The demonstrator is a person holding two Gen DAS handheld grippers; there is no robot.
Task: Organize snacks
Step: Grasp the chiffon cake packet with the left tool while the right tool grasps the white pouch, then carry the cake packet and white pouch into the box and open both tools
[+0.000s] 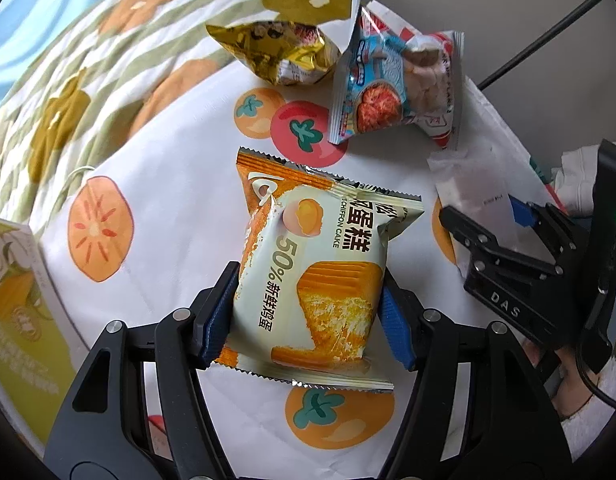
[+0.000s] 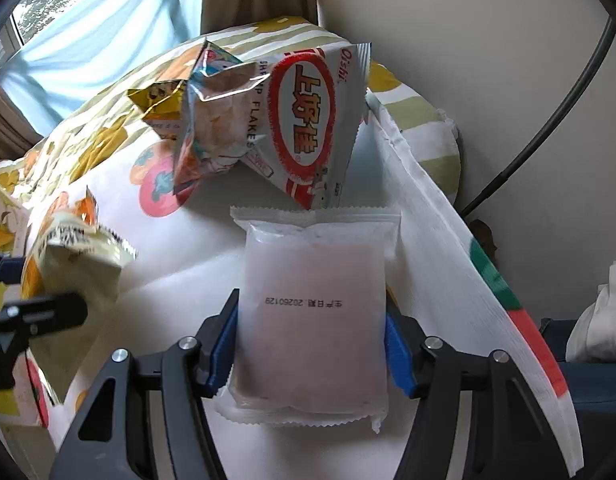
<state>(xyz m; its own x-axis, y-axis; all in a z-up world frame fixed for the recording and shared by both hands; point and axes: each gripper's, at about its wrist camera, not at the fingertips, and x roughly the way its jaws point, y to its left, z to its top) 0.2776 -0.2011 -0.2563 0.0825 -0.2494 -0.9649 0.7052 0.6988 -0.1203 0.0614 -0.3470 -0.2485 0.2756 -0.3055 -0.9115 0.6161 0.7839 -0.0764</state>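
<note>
1. Left wrist view alone shows the left gripper (image 1: 308, 312) clamping its jaws on the chiffon cake packet (image 1: 311, 264) above the fruit-print bedcover (image 1: 156, 184); its long axis runs away from the camera.
2. Right wrist view alone shows the right gripper (image 2: 311, 344) pressing its jaws on the frosted white packet (image 2: 311, 320), long axis likewise forward.
3. Shrimp flakes bag (image 2: 304, 120) leans beyond.
</note>
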